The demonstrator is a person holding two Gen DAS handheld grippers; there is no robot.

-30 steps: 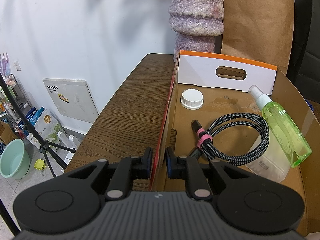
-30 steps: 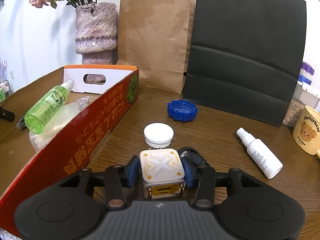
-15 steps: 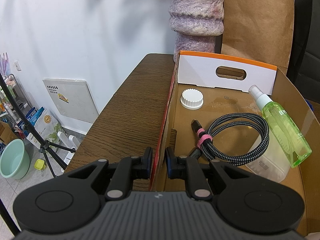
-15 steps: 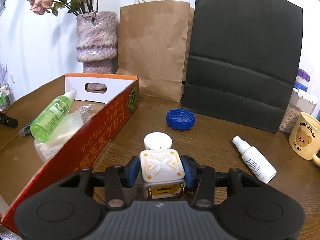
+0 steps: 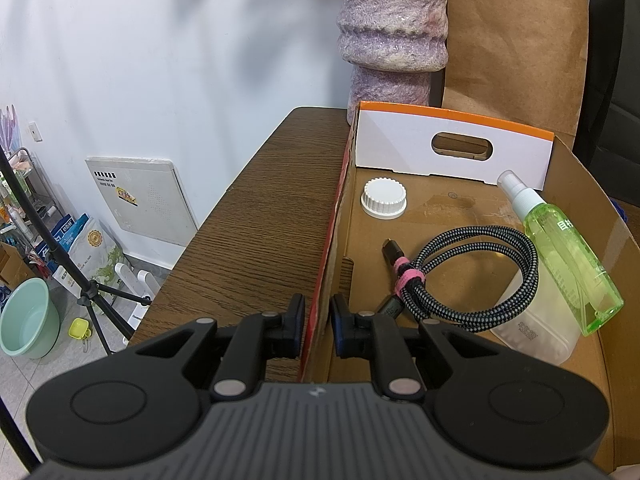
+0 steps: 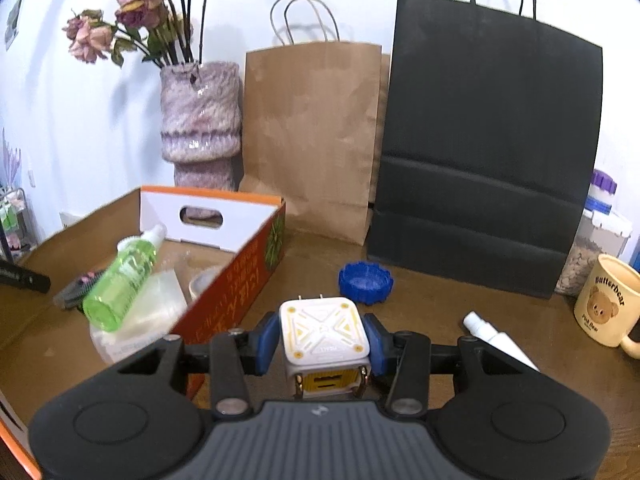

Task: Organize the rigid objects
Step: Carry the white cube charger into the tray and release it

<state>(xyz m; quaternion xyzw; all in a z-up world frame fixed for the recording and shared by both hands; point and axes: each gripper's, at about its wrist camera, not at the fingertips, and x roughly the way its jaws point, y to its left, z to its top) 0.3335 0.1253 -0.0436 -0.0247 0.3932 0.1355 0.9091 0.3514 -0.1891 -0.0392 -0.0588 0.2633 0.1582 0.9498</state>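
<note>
Partly hidden behind the right gripper – a white spray bottle; its pads pinch a white charger cube. Left gripper clamps the cardboard box wall.

Dark wood-grain worktop, matt, with the grain lines pretty visible. The box is plain brown corrugated cardboard inside, and its white end flap looks smoother, like coated card. The green spray bottle is clear glossy plastic, and the coiled cable has a woven braided jacket, kinda rough looking. White cap is ribbed plastic. Both tongs are matt black plastic with blue rubbery-looking pads. The charger cube is smooth white plastic with small metal prongs. Brown bag is creased kraft paper, the black bag matt paper, the vase fuzzy and rough, and the mug glossy ceramic.
</note>
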